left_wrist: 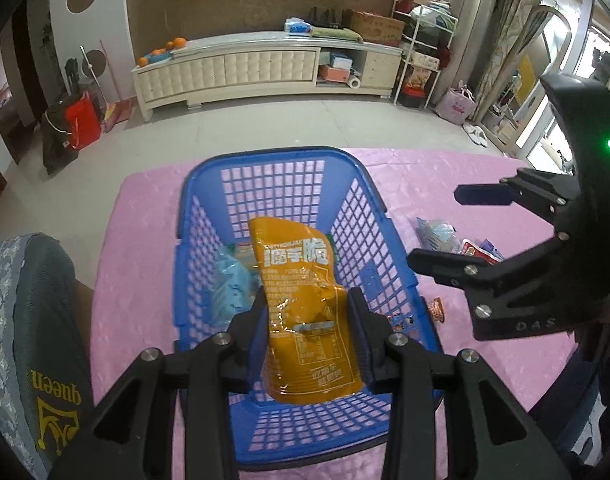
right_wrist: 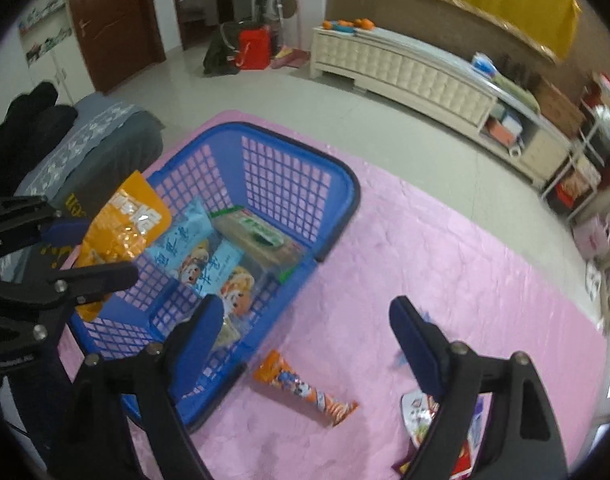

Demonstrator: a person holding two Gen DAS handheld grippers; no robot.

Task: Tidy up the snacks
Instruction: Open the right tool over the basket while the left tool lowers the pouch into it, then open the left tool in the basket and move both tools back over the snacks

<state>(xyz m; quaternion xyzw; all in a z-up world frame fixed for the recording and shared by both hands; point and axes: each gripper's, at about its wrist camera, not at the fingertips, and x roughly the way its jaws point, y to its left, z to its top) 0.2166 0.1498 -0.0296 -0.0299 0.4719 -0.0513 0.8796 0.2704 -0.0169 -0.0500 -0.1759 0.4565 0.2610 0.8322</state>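
Pink tablecloth (left_wrist: 145,280), glossy orange snack pouch (left_wrist: 301,304), crinkled

The basket (right_wrist: 265,184) stands on the tablecloth (right_wrist: 445,280), a snack stick (right_wrist: 305,392) just beside it.

One blue basket (right_wrist: 345,192). One orange pouch (left_wrist: 301,300). Two light-blue cartoon packets (right_wrist: 193,248) in basket. One green-labelled pack (right_wrist: 261,234) in basket. One orange stick snack (right_wrist: 305,392) on bench (right_wrist: 425,260). Two hand-held grippers.
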